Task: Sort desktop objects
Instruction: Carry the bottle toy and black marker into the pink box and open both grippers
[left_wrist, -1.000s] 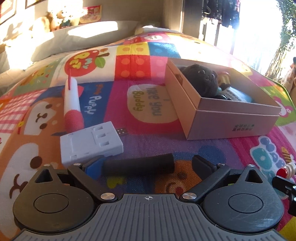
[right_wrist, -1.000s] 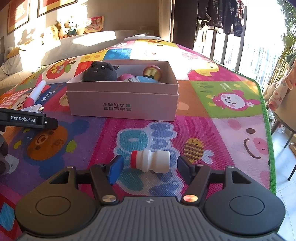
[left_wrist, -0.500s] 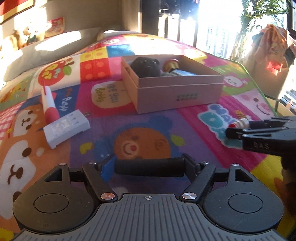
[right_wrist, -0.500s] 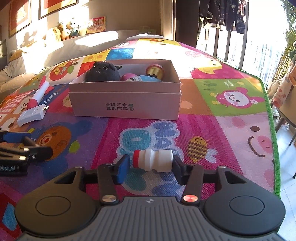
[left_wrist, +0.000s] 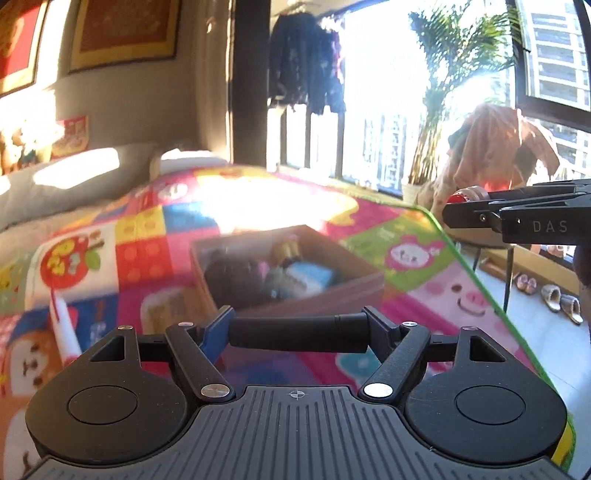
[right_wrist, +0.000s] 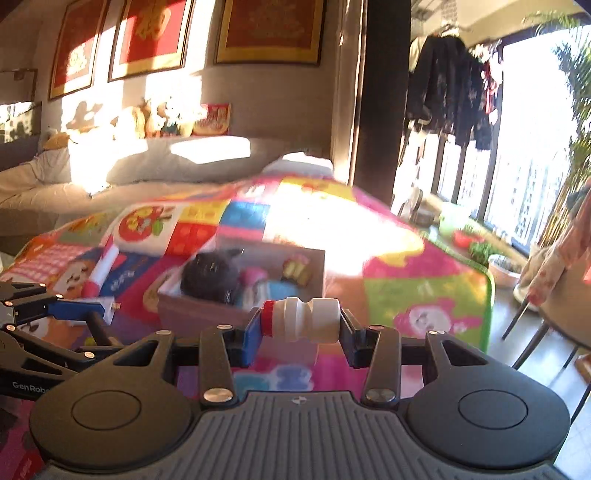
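Both pickups done, drop-offs pending. Left hand-held gripper (left_wrist: 297, 332) clamped on black cylinder (left_wrist: 295, 333), right hand-held gripper (right_wrist: 300, 325) clamped on small white bottle (right_wrist: 301, 319), both aloft near open box (right_wrist: 236, 314), already part-filled. Marker (right_wrist: 101, 271) left on mat.

Two grippers were up, the left gripper (left_wrist: 297, 328) and the right gripper (right_wrist: 301, 326), each carrying one item: one black cylinder (left_wrist: 295, 334) and one small white bottle with a red cap (right_wrist: 301, 319). One cardboard box (right_wrist: 207, 314) sat on one patchwork mat (right_wrist: 424, 295). Inside, one black plush toy (right_wrist: 210, 275) was countable; the rest was too blurred to number. One red-and-white marker (right_wrist: 101, 271) lay outside.
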